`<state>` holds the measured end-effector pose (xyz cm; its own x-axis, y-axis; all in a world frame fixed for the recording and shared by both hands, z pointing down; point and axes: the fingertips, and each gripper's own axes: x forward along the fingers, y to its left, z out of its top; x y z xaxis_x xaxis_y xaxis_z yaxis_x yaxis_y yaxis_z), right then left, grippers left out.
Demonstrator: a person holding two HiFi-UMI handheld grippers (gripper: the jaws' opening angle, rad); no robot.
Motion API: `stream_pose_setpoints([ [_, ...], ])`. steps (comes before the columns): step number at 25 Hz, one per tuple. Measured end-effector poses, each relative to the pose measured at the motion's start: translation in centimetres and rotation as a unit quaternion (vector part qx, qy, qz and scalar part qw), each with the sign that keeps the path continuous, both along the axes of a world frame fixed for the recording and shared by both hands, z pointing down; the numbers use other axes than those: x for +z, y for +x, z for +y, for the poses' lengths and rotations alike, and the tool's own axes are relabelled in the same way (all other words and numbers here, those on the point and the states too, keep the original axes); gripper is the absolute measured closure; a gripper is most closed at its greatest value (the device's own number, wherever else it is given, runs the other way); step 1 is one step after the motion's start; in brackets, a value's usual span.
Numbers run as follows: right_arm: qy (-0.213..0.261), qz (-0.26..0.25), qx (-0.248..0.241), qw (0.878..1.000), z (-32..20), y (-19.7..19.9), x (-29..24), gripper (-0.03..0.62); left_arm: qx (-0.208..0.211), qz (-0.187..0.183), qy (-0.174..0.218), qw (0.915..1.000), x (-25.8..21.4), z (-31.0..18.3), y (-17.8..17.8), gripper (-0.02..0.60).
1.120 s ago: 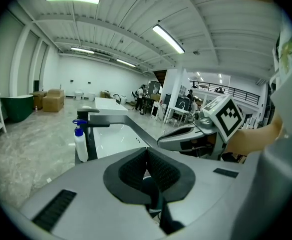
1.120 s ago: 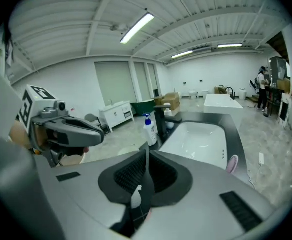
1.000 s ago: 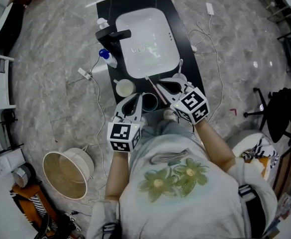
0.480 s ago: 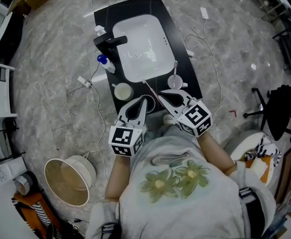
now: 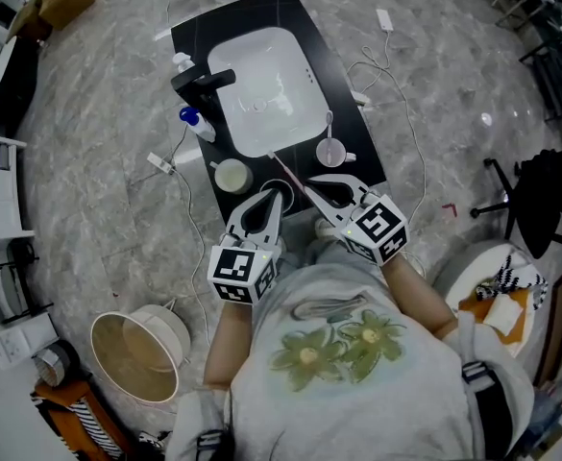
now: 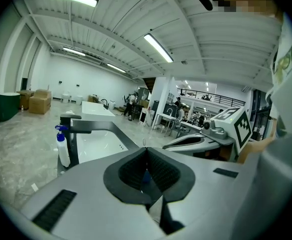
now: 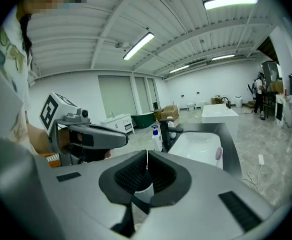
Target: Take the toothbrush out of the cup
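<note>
Right claw [image 5: 308,182]: closed on the thin handle of the toothbrush [image 5: 285,168], which slants away toward the white sink [image 5: 261,84], head at the far end. Left claw [image 5: 274,192]: closed on the rim of the dark cup [image 5: 286,203], which stands at the near edge of the black worktop [image 5: 192,29]. Whether the toothbrush's lower end is clear of the cup cannot be determined.

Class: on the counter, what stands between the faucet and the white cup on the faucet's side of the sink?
A blue-capped bottle stands between the faucet and the white cup, beside the sink. The head view shows it.
</note>
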<state>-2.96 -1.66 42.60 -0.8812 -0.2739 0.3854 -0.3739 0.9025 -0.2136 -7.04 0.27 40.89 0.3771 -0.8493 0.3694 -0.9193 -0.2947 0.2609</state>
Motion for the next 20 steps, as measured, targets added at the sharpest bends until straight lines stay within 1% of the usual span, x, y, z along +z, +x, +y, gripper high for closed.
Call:
stream_pose_setpoints([
  [4, -0.003, 0.002, 0.010, 1.000, -0.2, 0.7, 0.4, 0.549, 0.003, -0.013, -0.003, 0.9999, 0.4, 0.1, 0.5, 0.563],
  [10, 0.002, 0.012, 0.027, 1.000, -1.1, 2.1, 0.6, 0.549, 0.012, -0.013, -0.004, 0.9998, 0.6, -0.2, 1.8, 0.563],
  [20, 0.011, 0.032, 0.066, 0.997, -5.0, 6.0, 1.2, 0.548, 0.013, -0.013, -0.002, 0.9998, 0.6, -2.3, 3.9, 0.563],
])
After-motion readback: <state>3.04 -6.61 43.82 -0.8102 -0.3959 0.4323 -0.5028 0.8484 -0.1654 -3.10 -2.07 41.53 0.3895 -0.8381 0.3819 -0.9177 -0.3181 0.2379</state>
